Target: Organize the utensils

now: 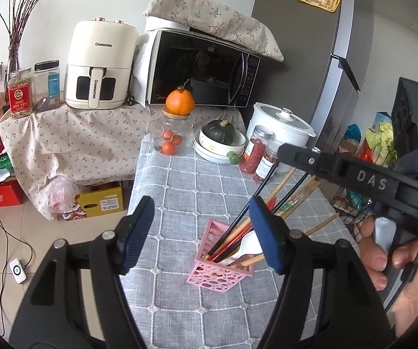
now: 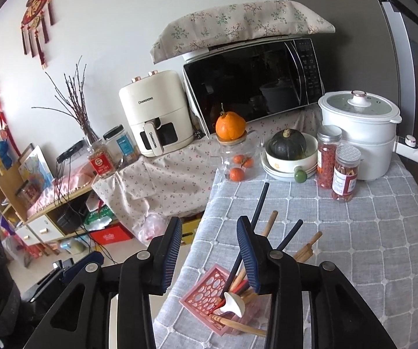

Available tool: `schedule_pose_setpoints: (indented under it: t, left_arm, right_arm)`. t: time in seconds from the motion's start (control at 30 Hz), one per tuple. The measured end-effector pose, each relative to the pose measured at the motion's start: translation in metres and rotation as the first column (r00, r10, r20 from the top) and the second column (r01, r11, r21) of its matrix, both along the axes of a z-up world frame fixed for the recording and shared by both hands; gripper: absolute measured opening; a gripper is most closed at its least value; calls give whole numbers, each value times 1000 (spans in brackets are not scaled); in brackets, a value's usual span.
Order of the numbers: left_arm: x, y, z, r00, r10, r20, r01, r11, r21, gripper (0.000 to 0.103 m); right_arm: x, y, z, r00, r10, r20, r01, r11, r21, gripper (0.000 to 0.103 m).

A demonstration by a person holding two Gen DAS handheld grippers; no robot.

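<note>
A pink perforated utensil holder [image 1: 220, 273] stands on the grey checked tablecloth [image 1: 180, 192]. It holds black, red and wooden chopsticks [image 1: 239, 226] and a white spoon [image 1: 245, 245]. My left gripper [image 1: 201, 232] is open and empty, just above and in front of the holder. The right gripper's body [image 1: 340, 168] reaches in from the right, above the chopstick ends. In the right wrist view the holder [image 2: 209, 293] sits low between the arms, with the spoon [image 2: 233, 304] and chopsticks [image 2: 260, 203] sticking out. My right gripper [image 2: 209, 253] is open and empty above it.
At the table's back stand a glass jar [image 1: 170, 136] topped by an orange, stacked bowls [image 1: 219, 148] with a dark squash, two spice jars [image 1: 254, 152] and a white pot [image 1: 281, 131]. An air fryer [image 1: 99, 64] and microwave [image 1: 203, 69] sit behind. Floor lies left.
</note>
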State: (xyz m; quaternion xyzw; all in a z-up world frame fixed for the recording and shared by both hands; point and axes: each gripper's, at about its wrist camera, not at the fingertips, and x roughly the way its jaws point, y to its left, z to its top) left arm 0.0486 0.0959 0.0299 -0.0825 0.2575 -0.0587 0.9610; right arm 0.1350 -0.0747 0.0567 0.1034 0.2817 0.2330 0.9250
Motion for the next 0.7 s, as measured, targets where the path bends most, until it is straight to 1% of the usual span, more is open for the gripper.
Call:
schedule_pose_setpoints:
  t: [0.1, 0.17, 0.27, 0.33, 0.37, 0.4, 0.43, 0.47, 0.53, 0.6, 0.67, 0.7]
  left_arm:
    - [1, 0, -2, 1000, 12, -24, -12, 1000, 0, 72]
    - [2, 1, -3, 999, 27, -45, -27, 1000, -3, 78]
    - [0, 1, -4, 996, 44, -78, -45, 999, -2, 84]
    - [-2, -1, -5, 994, 53, -96, -53, 999, 3, 88]
    - [-4, -2, -5, 992, 61, -106, -61, 998, 10, 92]
    - [-5, -4, -5, 991, 69, -114, -67, 998, 17, 95]
    - [-7, -6, -5, 990, 76, -123, -74, 997, 24, 100]
    - [-9, -7, -5, 988, 79, -132, -76, 997, 29, 102]
    - [-13, -12, -3, 986, 79, -149, -73, 997, 39, 102]
    - [-18, -17, -2, 983, 95, -157, -86, 994, 63, 102]
    - [-25, -23, 0, 981, 105, -161, -93, 992, 82, 102]
    - [-27, -26, 1, 980, 112, -164, -98, 991, 90, 102]
  right_arm:
    - [-6, -5, 9, 1000, -1, 25, 0, 1000, 15, 43]
    - [-11, -9, 15, 999, -2, 36, 1, 1000, 18, 45]
    - [-20, -18, 25, 999, -9, 52, 9, 1000, 5, 53]
    - [-28, -26, 31, 998, -21, 65, 21, 1000, -10, 64]
    - [-32, -31, 34, 997, -28, 72, 30, 999, -20, 67]
    - [-38, -37, 37, 996, -37, 80, 39, 999, -30, 72]
    - [-42, -41, 39, 995, -42, 85, 46, 998, -36, 77]
    - [-46, -47, 41, 995, -50, 90, 54, 998, -43, 79]
    - [-55, -56, 43, 993, -65, 96, 72, 995, -64, 86]
    - [-65, -67, 45, 991, -83, 102, 92, 992, -86, 89]
    - [-72, -77, 46, 989, -108, 97, 118, 987, -105, 95]
    - [-76, -82, 46, 988, -129, 88, 138, 984, -115, 101]
